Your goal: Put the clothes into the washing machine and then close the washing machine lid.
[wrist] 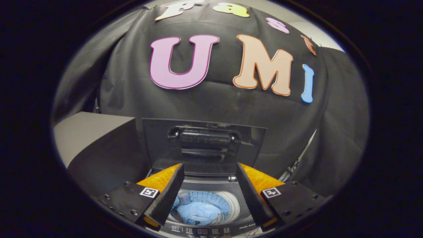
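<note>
The gripper (210, 172) hangs with its fingers spread wide and nothing between them, above the dark top-loading washing machine (211, 228). Below the gap, toward six o'clock, the light blue clothes (201, 211) lie inside the round pale drum (231, 206). Beyond the fingertips, at twelve o'clock, the machine's dark lid (205, 145) stands raised upright, with a grey box-shaped cabinet (96, 138) at ten o'clock.

The tongs (210, 172) point forward and slightly downward, fingers (168, 195) spread wide apart, gripping nothing.
</note>
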A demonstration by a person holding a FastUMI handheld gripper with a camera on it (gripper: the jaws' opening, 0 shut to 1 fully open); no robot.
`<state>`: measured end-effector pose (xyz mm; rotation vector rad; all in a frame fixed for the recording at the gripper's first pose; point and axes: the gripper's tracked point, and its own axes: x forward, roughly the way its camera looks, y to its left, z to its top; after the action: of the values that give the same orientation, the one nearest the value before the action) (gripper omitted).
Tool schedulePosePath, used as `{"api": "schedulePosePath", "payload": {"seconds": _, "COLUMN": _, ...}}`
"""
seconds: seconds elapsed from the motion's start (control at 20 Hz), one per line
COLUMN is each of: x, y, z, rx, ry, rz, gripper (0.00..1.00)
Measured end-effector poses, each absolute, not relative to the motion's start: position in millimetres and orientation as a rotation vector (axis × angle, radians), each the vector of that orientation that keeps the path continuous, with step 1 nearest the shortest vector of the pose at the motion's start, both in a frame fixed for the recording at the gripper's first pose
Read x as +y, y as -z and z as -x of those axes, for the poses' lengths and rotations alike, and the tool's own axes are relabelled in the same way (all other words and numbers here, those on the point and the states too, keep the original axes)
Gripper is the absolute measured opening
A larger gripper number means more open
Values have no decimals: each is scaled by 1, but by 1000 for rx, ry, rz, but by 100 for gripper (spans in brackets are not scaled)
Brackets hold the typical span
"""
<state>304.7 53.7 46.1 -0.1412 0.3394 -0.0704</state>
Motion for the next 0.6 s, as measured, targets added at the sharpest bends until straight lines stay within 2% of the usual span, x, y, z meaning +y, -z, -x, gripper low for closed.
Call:
{"api": "schedulePosePath", "payload": {"seconds": 0.35, "x": 44, "y": -117, "z": -322, "rx": 208, "ry": 92, "rz": 75, "gripper": 98}}
{"api": "schedulePosePath", "payload": {"seconds": 0.6, "x": 52, "y": -151, "z": -367, "rx": 112, "ry": 98, "rz": 53, "gripper": 97}}
